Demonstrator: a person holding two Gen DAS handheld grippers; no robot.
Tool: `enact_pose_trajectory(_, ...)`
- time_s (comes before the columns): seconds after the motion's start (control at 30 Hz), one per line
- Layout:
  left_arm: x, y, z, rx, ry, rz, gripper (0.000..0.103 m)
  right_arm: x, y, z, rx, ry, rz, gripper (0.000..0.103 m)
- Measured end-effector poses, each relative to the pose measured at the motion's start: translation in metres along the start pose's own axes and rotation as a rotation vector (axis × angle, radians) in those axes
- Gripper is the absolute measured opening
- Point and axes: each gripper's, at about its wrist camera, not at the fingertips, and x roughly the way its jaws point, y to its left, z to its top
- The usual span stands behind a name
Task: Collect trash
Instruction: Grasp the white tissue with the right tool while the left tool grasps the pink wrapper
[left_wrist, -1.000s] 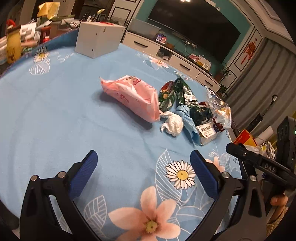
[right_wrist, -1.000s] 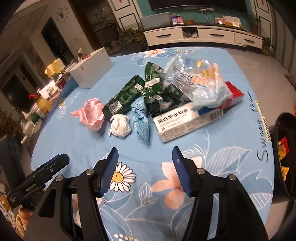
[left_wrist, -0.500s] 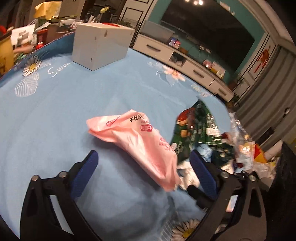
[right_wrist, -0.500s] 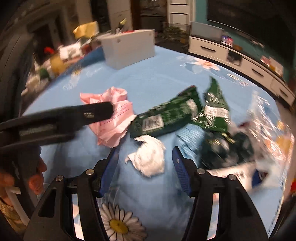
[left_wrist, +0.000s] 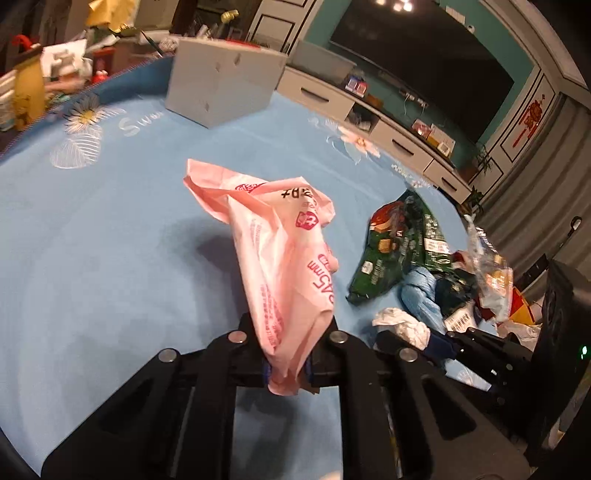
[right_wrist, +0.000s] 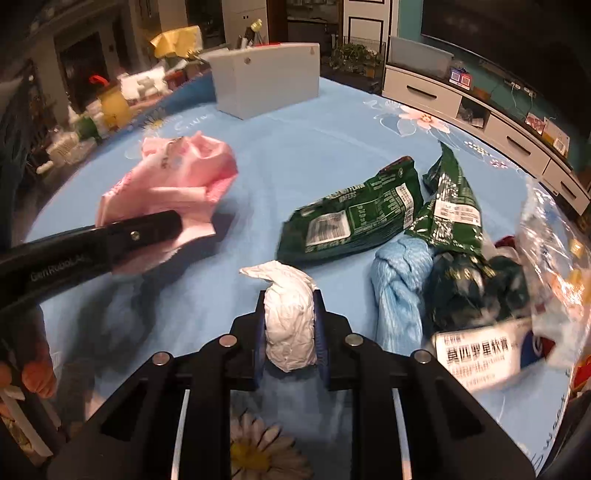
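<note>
A crumpled pink wrapper (left_wrist: 280, 258) hangs up from my left gripper (left_wrist: 286, 369), which is shut on its lower end just above the blue flowered tablecloth (left_wrist: 110, 240). In the right wrist view the same pink wrapper (right_wrist: 177, 184) sits in the left gripper (right_wrist: 173, 227), seen from the side. My right gripper (right_wrist: 290, 332) is closing, and its blue pads press on a white paper wad (right_wrist: 290, 314) from both sides. The left wrist view shows that white wad (left_wrist: 402, 325) at the right gripper (left_wrist: 436, 343).
Two green snack bags (right_wrist: 354, 218), a crumpled light-blue piece (right_wrist: 399, 288), a white medicine box (right_wrist: 480, 350) and a clear plastic bag (right_wrist: 554, 240) lie in a heap to the right. A white box (right_wrist: 266, 81) stands at the table's far side. Fingers of a hand (right_wrist: 37, 373) show lower left.
Both grippers moved in over the trash and closed: the left on the pink wrapper, which now stands lifted, and the right on the white paper wad.
</note>
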Motion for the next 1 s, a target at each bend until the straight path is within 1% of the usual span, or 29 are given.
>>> enact_pose_trajectory(0.13, -0.043, 0.005, -0.015, 0.0, -0.047, -0.007, 0.013, -0.039, 0.0, -0.014, 0.046, -0.044, 0.036, 0.023)
enact_pose_trajectory(0.23, -0.064, 0.003, -0.016, 0.005, -0.071, -0.021, 0.013, -0.072, -0.006, -0.026, 0.095, -0.09, 0.059, 0.023)
enact_pose_trajectory(0.3, -0.076, -0.006, -0.015, 0.027, -0.094, -0.031, 0.013, -0.09, -0.01, -0.031, 0.12, -0.116, 0.049, 0.023)
enact_pose_trajectory(0.43, -0.096, -0.041, -0.017, 0.105, -0.131, -0.084, 0.013, -0.129, -0.026, -0.046, 0.178, -0.176, 0.01, 0.023)
enact_pose_trajectory(0.47, -0.098, -0.051, -0.019, 0.125, -0.134, -0.095, 0.013, -0.141, -0.033, -0.051, 0.199, -0.196, -0.008, 0.023)
enact_pose_trajectory(0.63, -0.106, -0.099, -0.031, 0.233, -0.13, -0.165, 0.013, -0.175, -0.063, -0.074, 0.278, -0.242, -0.075, 0.023)
enact_pose_trajectory(0.73, -0.107, -0.13, -0.038, 0.295, -0.127, -0.202, 0.013, -0.191, -0.078, -0.088, 0.319, -0.263, -0.108, 0.023)
enact_pose_trajectory(0.83, -0.105, -0.155, -0.045, 0.335, -0.117, -0.233, 0.013, -0.21, -0.097, -0.103, 0.363, -0.289, -0.156, 0.023)
enact_pose_trajectory(1.0, -0.097, -0.198, -0.055, 0.404, -0.096, -0.284, 0.013, -0.231, -0.125, -0.127, 0.435, -0.319, -0.205, 0.023)
